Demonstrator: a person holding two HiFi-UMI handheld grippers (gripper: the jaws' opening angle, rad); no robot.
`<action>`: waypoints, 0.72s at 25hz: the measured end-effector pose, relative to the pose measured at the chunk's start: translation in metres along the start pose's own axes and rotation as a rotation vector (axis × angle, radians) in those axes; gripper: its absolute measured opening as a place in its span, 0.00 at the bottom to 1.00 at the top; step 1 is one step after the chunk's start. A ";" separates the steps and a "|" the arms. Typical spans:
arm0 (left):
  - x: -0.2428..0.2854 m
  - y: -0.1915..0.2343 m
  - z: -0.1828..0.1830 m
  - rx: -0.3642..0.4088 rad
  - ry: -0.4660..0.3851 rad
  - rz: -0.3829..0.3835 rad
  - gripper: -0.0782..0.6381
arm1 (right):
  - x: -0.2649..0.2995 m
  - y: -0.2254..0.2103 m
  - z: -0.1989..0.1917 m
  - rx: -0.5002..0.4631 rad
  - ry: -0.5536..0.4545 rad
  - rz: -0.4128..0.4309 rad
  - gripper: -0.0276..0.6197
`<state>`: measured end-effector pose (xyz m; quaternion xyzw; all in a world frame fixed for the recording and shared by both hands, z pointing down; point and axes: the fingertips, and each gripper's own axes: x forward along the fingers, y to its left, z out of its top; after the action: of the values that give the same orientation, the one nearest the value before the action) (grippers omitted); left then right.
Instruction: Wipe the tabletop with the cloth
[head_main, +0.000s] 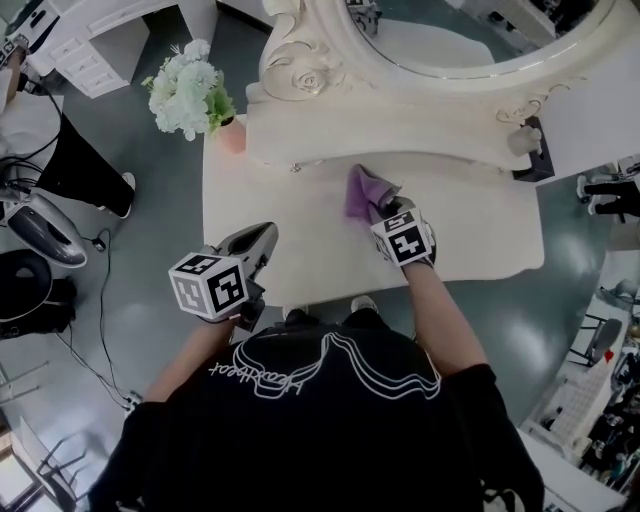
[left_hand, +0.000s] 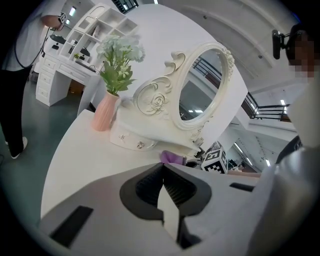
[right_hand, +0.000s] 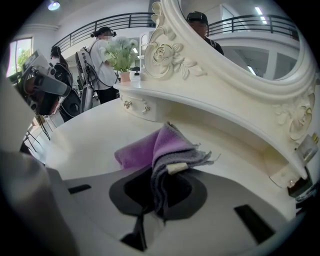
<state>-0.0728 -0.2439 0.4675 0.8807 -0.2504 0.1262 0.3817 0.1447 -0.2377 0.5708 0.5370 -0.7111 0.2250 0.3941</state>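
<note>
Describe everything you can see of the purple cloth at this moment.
The purple cloth looks like soft microfibre, purple on one face and greyish on the other, with frayed edges and a small pale tag. It is bunched into folds. One end is pinched between the shut jaws of the right gripper; the rest lies on the white tabletop, in front of the mirror stand.

So the cloth (right_hand: 159, 150) is a purple, microfiber-looking thing with a greyish edge and a little white tag. It's bunched up and pinched between the fingers of the right gripper (right_hand: 156, 199). The loose end flops down flat onto the cream-white tabletop (head_main: 270, 200), around the middle of it.
</note>
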 end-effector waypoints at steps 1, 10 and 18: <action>0.003 -0.004 0.000 -0.001 -0.002 0.003 0.11 | -0.001 -0.003 -0.002 -0.001 0.000 0.005 0.12; 0.029 -0.035 0.005 0.005 -0.018 0.026 0.12 | -0.010 -0.036 -0.020 -0.009 -0.003 0.035 0.12; 0.050 -0.058 0.008 0.016 -0.031 0.031 0.12 | -0.019 -0.063 -0.038 -0.009 0.005 0.038 0.12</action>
<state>0.0004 -0.2335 0.4474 0.8815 -0.2691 0.1204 0.3689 0.2184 -0.2192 0.5714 0.5211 -0.7212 0.2306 0.3939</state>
